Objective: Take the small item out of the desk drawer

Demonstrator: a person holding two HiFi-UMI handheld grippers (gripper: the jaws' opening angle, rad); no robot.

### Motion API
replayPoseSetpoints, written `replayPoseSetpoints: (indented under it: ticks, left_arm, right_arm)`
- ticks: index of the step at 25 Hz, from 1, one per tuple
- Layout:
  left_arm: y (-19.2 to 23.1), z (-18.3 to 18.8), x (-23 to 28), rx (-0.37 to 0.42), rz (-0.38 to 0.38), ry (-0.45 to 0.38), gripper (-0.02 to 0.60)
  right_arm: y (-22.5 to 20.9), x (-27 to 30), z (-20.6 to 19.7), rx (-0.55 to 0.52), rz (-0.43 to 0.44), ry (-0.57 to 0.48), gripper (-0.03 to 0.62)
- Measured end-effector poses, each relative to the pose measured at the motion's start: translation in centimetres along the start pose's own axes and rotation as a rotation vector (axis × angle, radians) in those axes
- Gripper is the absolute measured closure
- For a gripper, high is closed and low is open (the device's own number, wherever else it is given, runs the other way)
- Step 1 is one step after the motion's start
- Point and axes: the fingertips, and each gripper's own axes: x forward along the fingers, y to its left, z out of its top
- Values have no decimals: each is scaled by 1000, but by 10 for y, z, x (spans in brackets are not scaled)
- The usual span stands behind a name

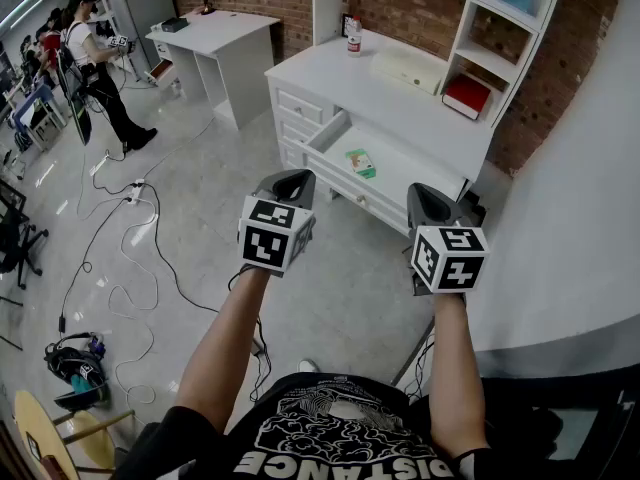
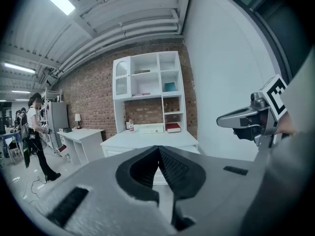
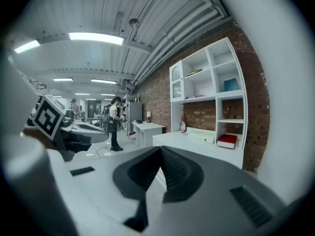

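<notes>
L claw [image 1: 292,180] & R claw [image 1: 430,196] are held w/ jaws pressed together, empty, well short of the desk [image 1: 400,98]; approach judged not begun. Small item [image 1: 361,162] is seen lying at the left end of the pulled-out drawer [image 1: 412,173], exposed for grasping.

Open drawer [image 1: 405,173] clear from above; shelving [image 1: 488,60] behind.

I see the desk drawer [image 1: 412,176] pulled well open: white, shallow, its floor in plain view from above. The small item [image 1: 361,163] lies flat on that floor toward the left end — a green-and-white packet, print too small to read.
</notes>
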Motion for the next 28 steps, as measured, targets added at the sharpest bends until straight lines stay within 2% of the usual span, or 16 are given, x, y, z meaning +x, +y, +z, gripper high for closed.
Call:
replayPoseSetpoints:
  ticks: [7,18,28]
  left_arm:
    - [13,-4,-1,17,-20,11,577]
    - [28,-6,-2,-2,-47,-10,577]
    - [38,-5,-3,16,-49,-7,577]
  right_arm:
    - [15,10,1,-10,-20,9,588]
    - [36,20,3,-28,-22,29,539]
    - [48,30,3,-47,-6,46,482]
